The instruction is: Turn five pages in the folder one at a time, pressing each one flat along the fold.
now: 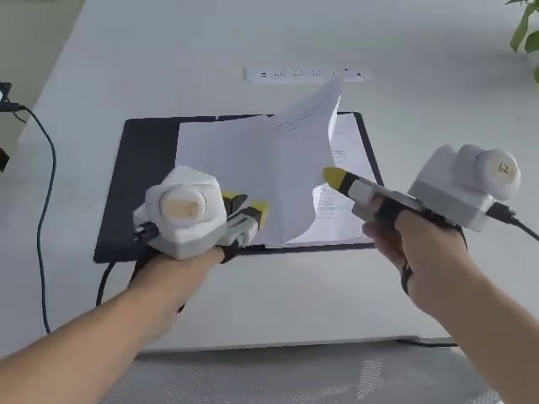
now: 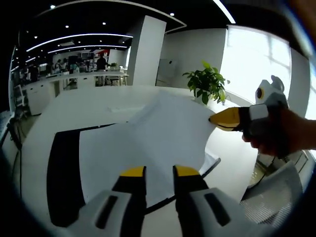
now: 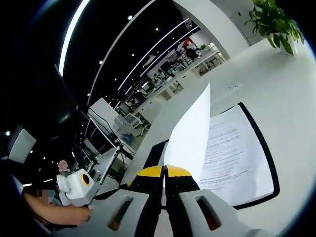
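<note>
A black folder lies open on the white table, with white sheets on its left half and a printed page on its right half. One page stands lifted and curved over the middle. My right gripper is shut on that page's lower right edge; in the right gripper view the page rises straight out of the closed jaws. My left gripper hovers at the folder's near edge, its jaws a narrow gap apart with nothing between them, pointing at the lifted page.
A white power strip lies behind the folder. A black cable runs along the table's left side. A potted plant stands at the far right. The table's front edge is close to the folder.
</note>
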`<state>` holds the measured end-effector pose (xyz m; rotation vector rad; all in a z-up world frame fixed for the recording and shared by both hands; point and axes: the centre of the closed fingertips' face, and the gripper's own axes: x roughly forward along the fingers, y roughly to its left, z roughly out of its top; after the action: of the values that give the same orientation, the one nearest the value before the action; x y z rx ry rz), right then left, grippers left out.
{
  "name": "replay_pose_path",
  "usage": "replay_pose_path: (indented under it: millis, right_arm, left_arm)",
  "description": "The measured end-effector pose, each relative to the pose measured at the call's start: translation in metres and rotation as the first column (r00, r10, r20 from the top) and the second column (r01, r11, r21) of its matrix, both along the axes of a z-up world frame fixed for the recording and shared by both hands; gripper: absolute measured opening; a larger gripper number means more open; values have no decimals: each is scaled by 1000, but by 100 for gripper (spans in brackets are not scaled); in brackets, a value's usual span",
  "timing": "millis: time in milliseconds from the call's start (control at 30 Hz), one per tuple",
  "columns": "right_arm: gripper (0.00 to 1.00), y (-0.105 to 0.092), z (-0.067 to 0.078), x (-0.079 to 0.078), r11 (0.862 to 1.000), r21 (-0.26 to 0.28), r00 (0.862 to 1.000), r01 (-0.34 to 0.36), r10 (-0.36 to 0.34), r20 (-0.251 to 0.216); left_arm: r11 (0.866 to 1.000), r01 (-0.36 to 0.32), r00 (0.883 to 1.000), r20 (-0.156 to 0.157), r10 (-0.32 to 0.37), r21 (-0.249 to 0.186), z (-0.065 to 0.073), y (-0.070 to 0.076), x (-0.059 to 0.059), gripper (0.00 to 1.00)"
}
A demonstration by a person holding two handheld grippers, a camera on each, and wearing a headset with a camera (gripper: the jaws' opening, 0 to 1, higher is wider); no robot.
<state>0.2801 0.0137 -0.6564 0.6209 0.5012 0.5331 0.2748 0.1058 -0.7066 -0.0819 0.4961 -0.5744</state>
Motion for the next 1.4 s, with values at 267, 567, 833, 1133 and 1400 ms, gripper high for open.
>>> replay_pose_path:
  millis: [267,567,833,1133,1400]
  right_arm:
    - [0,52,7,-1,995,-16,995,-96,96,15]
    - [0,101,-18,-1,983,-73,986,-168,168,-7]
    - [0,136,-55,-4,967,-107,972,-233,226,-70]
    - [0,177,-93,-4,946,-130,949,-298,279,-147]
    - [0,196,-136,0,926,-175,928,-335,292,-233]
  left_arm:
    - [997,-72,997,30,72,-29,29,55,-9,21]
    - [992,-123,992,36,124,-28,36,102,-24,19]
    - [989,-146,989,10,146,-22,27,132,-42,19]
    - [983,-182,983,-21,182,-18,14,157,-51,18]
    - [978,-207,977,-61,205,-12,-4,169,-57,17]
